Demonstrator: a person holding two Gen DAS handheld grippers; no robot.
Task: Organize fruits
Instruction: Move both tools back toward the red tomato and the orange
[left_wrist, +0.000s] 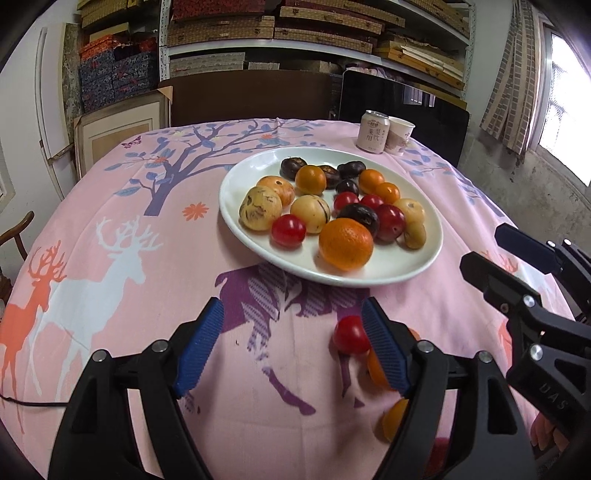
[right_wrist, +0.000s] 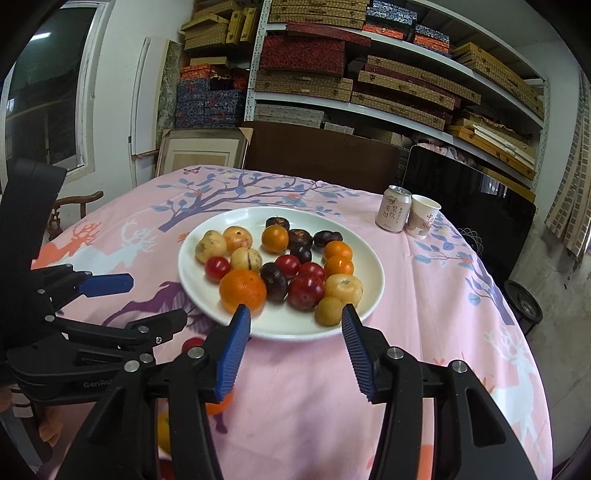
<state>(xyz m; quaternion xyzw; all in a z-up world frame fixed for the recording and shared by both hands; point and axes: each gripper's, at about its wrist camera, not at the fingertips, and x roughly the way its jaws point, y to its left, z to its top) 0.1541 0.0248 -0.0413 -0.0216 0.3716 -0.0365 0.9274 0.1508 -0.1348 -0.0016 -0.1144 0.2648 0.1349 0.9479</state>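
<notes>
I take the white plate (left_wrist: 424, 254) as my landmark; it sits on the pink deer-print tablecloth (left_wrist: 110, 229) and carries most of the fruit. At its near edge lies the large orange (left_wrist: 345, 243), with a red tomato (left_wrist: 288, 230) just to its left and a dark plum (left_wrist: 360, 218) right behind it. Pale yellow speckled fruits (left_wrist: 260, 208) fill the plate's left side, smaller oranges and dark brown fruits its far side.

My left gripper (left_wrist: 293, 350) hovers over the cloth on the near side of the plate, its blue pads (left_wrist: 199, 350) spread wide with nothing between them. Just beside its right finger, off the plate, a loose red tomato (left_wrist: 349, 335) rests on the cloth, with a loose orange (left_wrist: 376, 369) partly hidden behind that finger and another orange piece (left_wrist: 394, 419) closer to me.

My right gripper (right_wrist: 295, 321) is at the plate's near rim, jaws wide apart and empty; the tip of its left finger overlaps the large orange in the right wrist view, though I cannot tell whether it touches. Its right fingertip sits by a small yellow-brown fruit (right_wrist: 328, 311).

Beyond the plate to the far right stand a drink can (left_wrist: 373, 131) and a paper cup (left_wrist: 399, 134), touching or nearly so.
</notes>
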